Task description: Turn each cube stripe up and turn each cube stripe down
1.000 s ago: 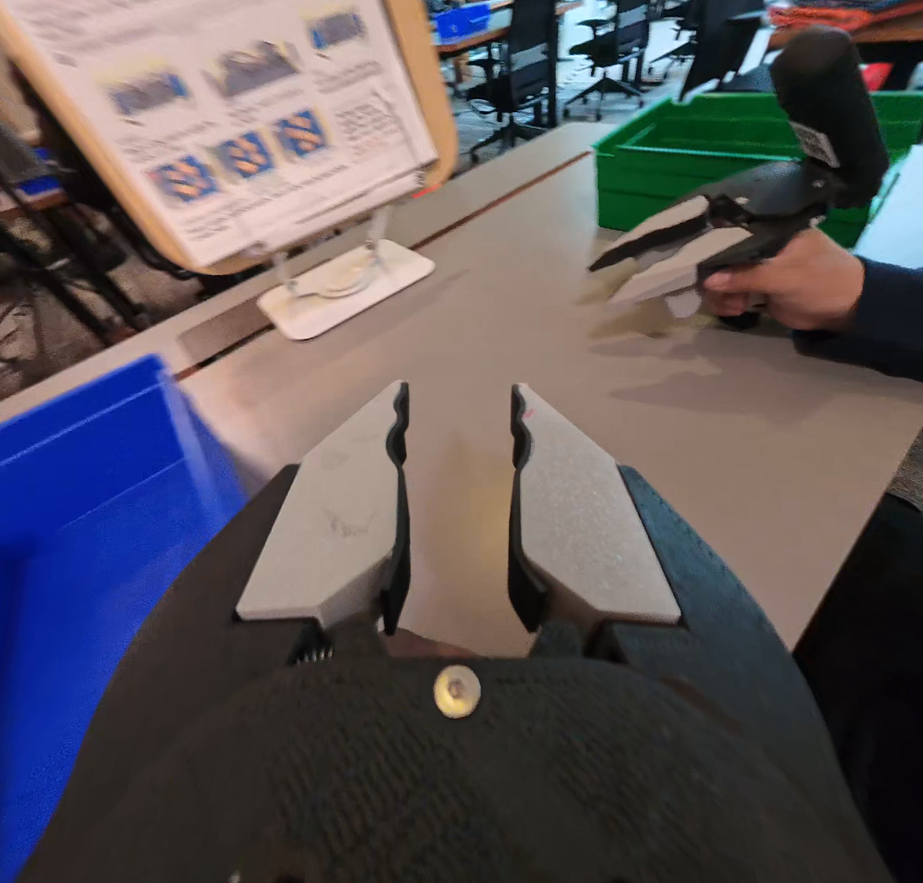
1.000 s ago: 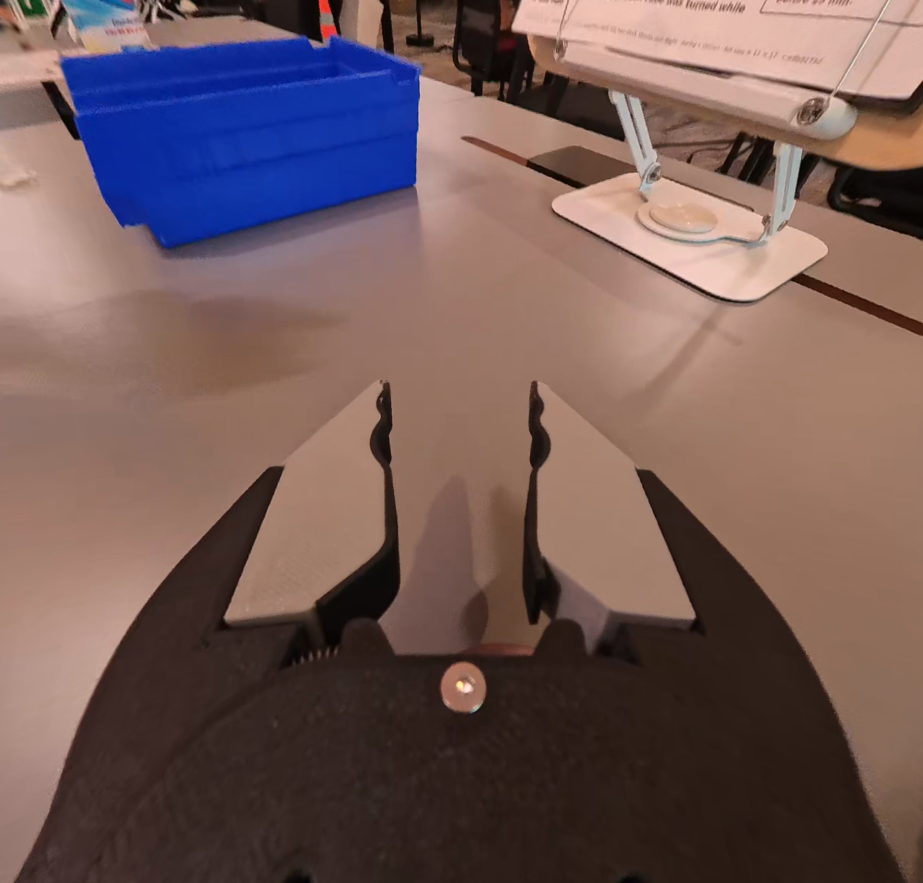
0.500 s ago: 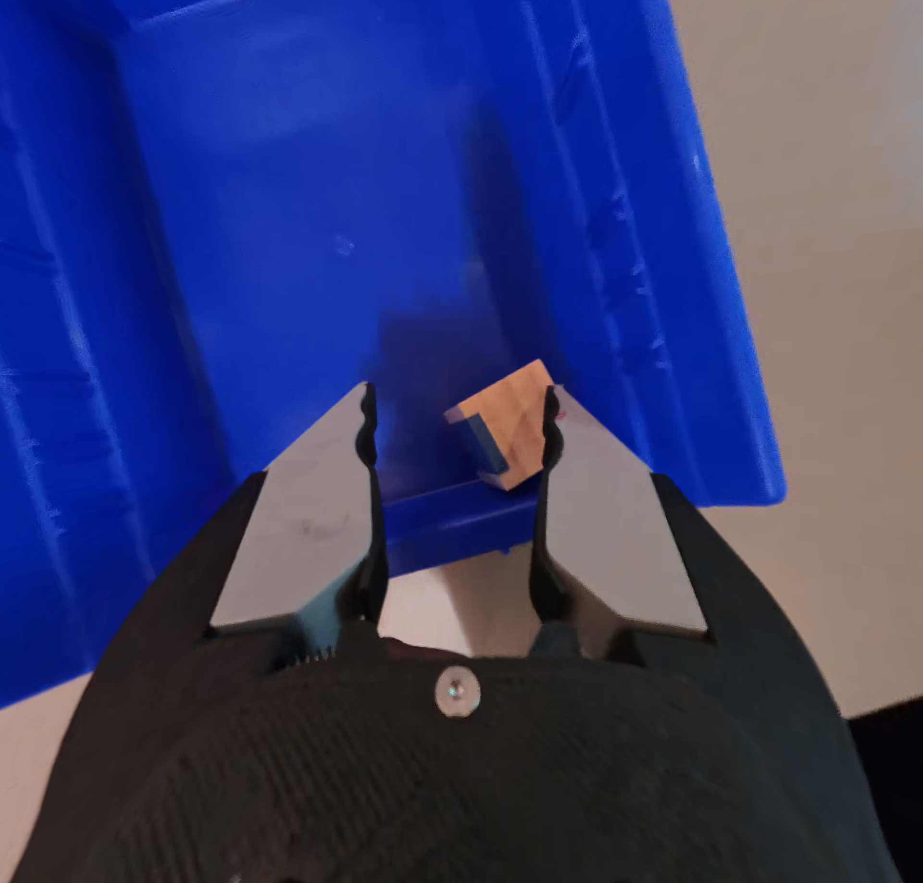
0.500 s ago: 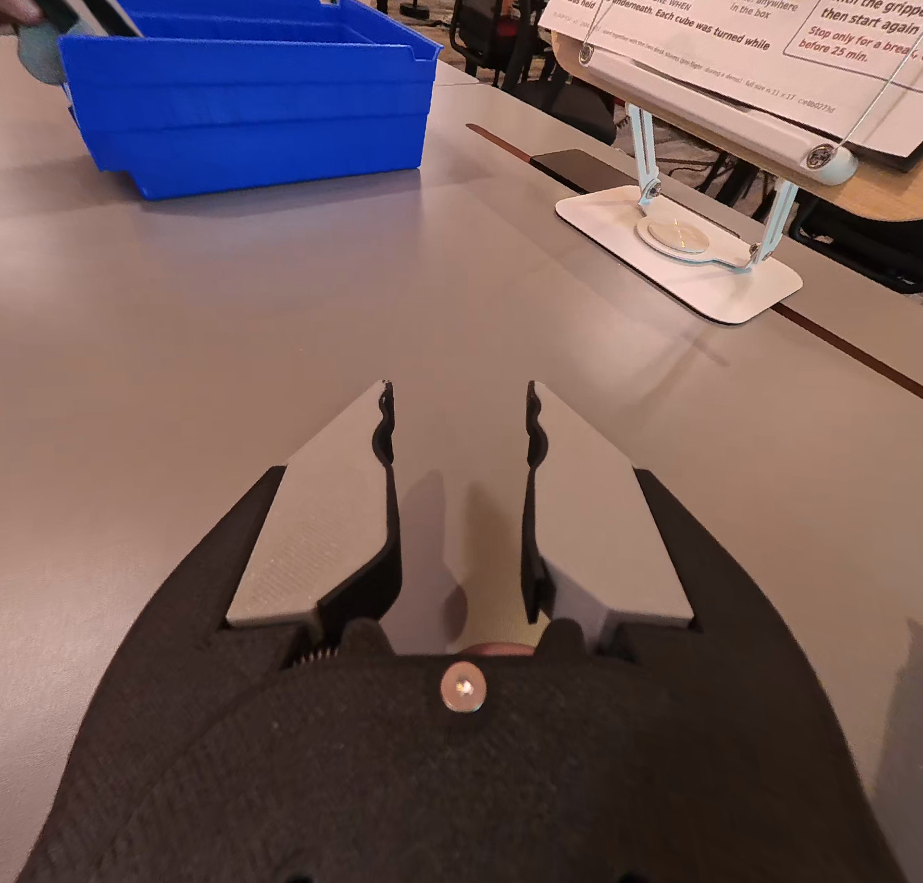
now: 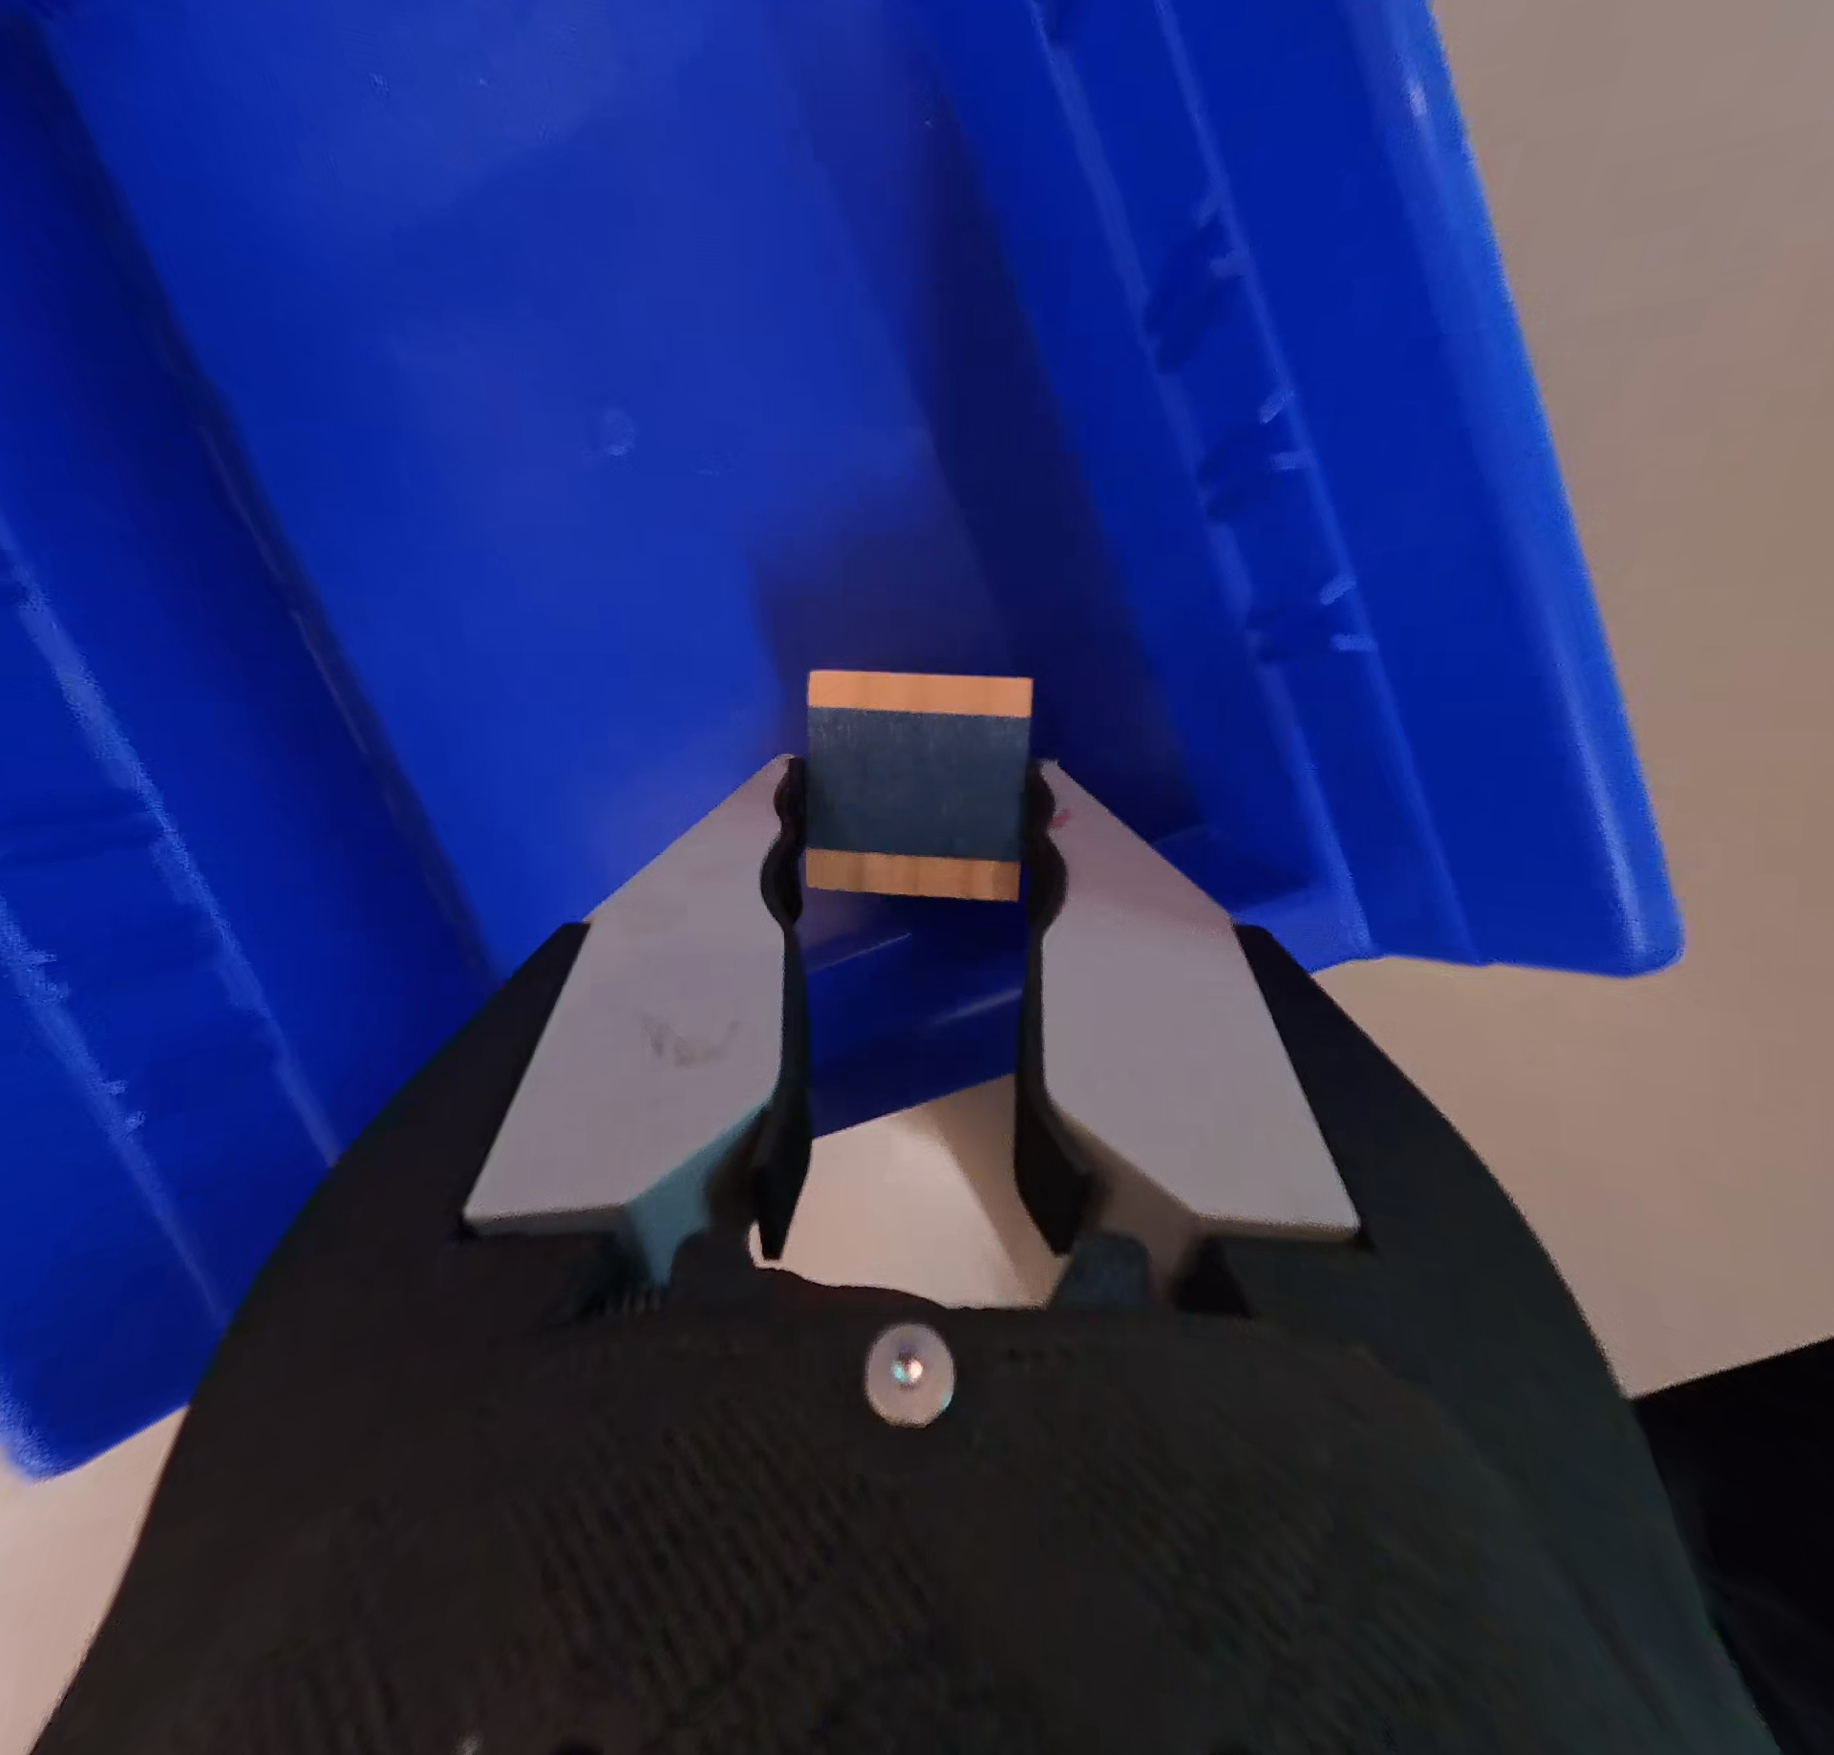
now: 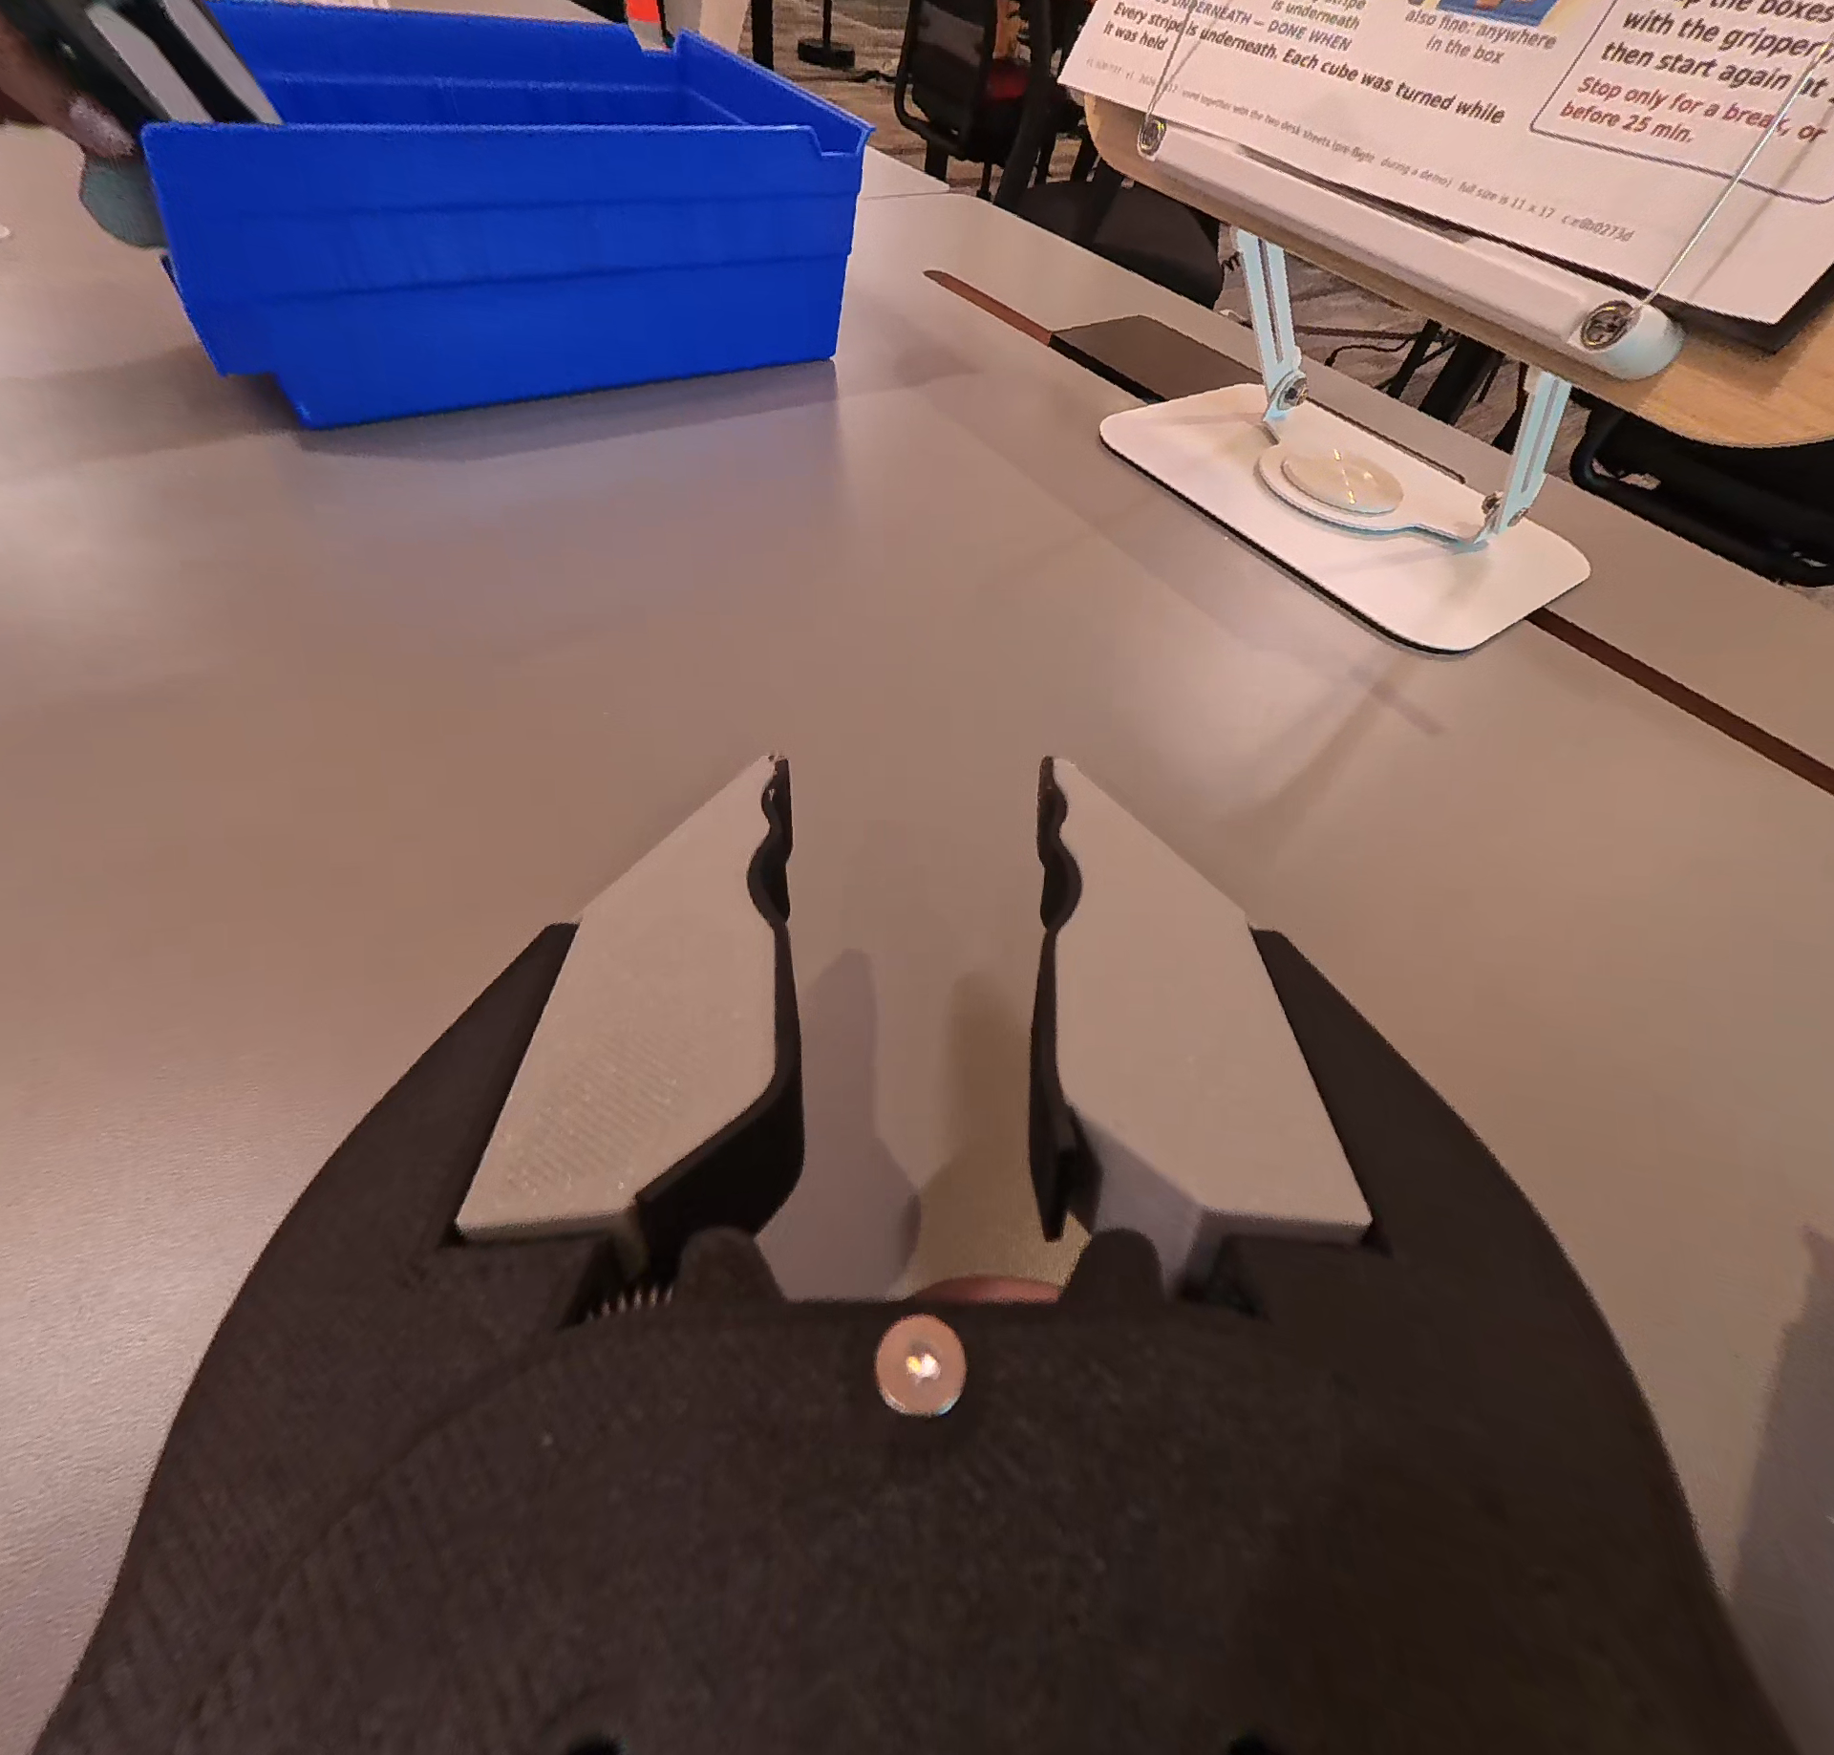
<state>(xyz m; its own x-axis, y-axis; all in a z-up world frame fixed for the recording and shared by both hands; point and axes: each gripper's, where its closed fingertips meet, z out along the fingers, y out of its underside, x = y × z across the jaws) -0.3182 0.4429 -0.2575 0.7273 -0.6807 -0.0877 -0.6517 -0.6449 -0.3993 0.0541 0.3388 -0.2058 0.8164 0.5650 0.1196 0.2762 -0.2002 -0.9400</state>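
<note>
In the left wrist view, my left gripper point(image 5: 915, 794) is over the near corner of the blue bin point(image 5: 496, 417). Its fingers press both sides of a small wooden cube point(image 5: 918, 784). The cube's dark blue stripe faces the camera, with bare wood bands above and below it. I cannot tell whether the cube rests on the bin floor or is lifted. My right gripper point(image 6: 908, 794) is open and empty, low over the grey table point(image 6: 496, 715). In the right wrist view the bin point(image 6: 496, 248) stands at the far left, with the left gripper point(image 6: 149, 50) above its left end.
A white document stand point(image 6: 1340, 516) carrying an instruction sheet point(image 6: 1489, 40) stands at the right back of the table. A dark seam point(image 6: 1687, 685) runs across the table behind it. Office chairs and desks are beyond the table.
My left gripper swung from over the table to above the blue bin, then closed its fingers on the cube, which now shows its stripe. My right gripper stayed open and shifted only slightly.
</note>
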